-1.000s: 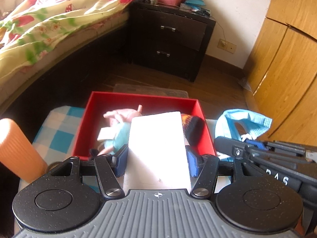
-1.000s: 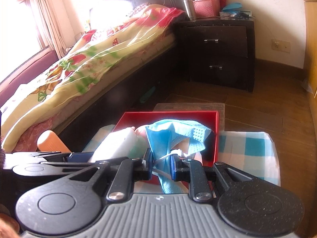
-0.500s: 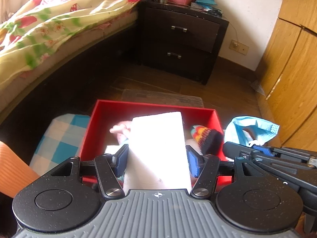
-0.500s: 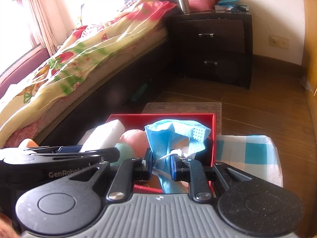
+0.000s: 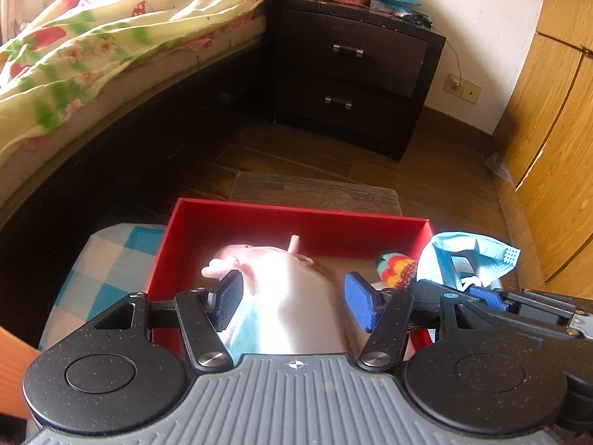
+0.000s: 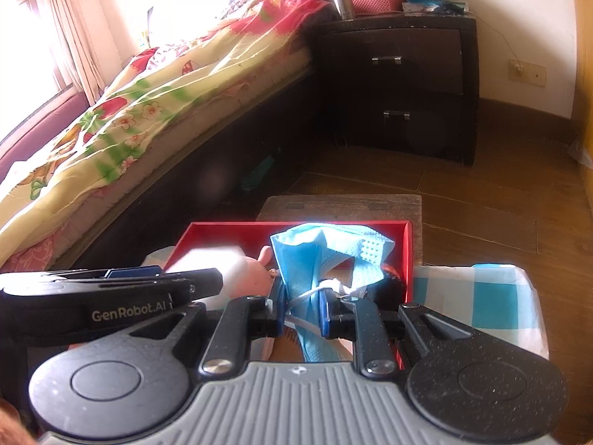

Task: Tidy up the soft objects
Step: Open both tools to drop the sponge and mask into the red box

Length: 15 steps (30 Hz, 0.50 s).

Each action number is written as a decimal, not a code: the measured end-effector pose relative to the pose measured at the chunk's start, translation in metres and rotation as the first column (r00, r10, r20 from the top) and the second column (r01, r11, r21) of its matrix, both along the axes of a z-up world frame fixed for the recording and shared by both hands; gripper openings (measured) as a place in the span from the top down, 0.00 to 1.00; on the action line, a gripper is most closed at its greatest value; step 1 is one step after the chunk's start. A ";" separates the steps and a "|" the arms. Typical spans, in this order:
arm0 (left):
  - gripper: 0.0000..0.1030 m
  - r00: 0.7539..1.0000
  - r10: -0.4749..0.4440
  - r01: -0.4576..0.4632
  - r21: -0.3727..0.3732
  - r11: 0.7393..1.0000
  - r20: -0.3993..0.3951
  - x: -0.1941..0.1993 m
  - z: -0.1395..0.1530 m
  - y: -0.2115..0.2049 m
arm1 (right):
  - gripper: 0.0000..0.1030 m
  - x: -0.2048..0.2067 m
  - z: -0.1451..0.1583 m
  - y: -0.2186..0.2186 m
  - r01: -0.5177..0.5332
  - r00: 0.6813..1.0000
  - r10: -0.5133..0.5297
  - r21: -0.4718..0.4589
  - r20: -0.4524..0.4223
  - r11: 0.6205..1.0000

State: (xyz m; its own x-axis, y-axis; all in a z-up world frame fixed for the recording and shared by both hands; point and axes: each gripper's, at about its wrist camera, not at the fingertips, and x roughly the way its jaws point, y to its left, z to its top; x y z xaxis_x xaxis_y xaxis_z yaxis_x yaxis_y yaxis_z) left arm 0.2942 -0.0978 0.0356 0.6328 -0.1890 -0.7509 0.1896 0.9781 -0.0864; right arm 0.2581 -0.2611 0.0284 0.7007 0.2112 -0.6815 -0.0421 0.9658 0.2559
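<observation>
Left claw [image 5: 292,298] spread wide, empty, above pink toy [image 5: 281,293] in red box [image 5: 296,218], right claw [image 6: 302,307] clamped on blue mask [image 6: 318,256] over box

My left gripper [image 5: 293,298] and right gripper [image 6: 303,307] look identical: ribbed grey body with a tiny crosshair mark, speckled black round discs, black linkage arms, silver screws, blue textured pads. White "GenRobot.AI" lettering on the side.

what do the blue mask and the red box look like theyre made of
Mask: likely thin non-woven fabric, matte; it crumples in soft folds, has an embossed dotted patch and a white elastic loop, pinched in the right tongs.
Box: probably cardboard with a smooth red coating; thin, straight, stiff walls, brownish floor inside.
</observation>
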 end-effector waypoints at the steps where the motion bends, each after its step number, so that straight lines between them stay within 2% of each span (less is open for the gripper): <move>1: 0.40 1.000 0.001 -0.001 0.002 1.000 -0.001 0.003 -0.003 0.000 | 1.00 0.003 -0.004 0.000 -0.002 1.000 0.002 -0.001 -0.006 1.000; 11: 0.37 1.000 0.008 -0.008 -0.006 1.000 -0.030 0.020 -0.023 0.001 | 1.00 0.027 -0.033 -0.001 0.009 0.999 -0.010 -0.018 -0.046 1.000; 15: 0.35 0.999 0.010 -0.010 -0.001 1.000 -0.033 0.021 -0.024 0.000 | 0.94 0.030 -0.040 -0.004 0.020 0.998 -0.020 0.007 -0.066 1.000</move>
